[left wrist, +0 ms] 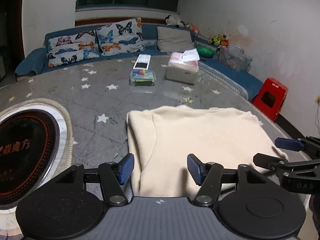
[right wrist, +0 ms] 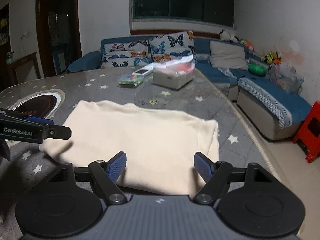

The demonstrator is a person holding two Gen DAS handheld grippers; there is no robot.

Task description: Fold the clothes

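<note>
Left wrist view: the cream-coloured, soft fleece garment lies partly folded in the lower centre of the frame on the grey star-patterned quilted table cover, its left side already doubled over into a long lengthwise fold. Expect light, limp, non-slippery cloth that sags wherever it is unsupported and does not hold a crease on its own; it is not fragile. Recommended hold points are the two near corners of the hem, pinching all layers together. The left gripper stands about half open over the near left hem, pads clear of the cloth, holding nothing. In the right wrist view, the right gripper stands wide open above the near right hem, lower centre of the frame, also empty.
</note>
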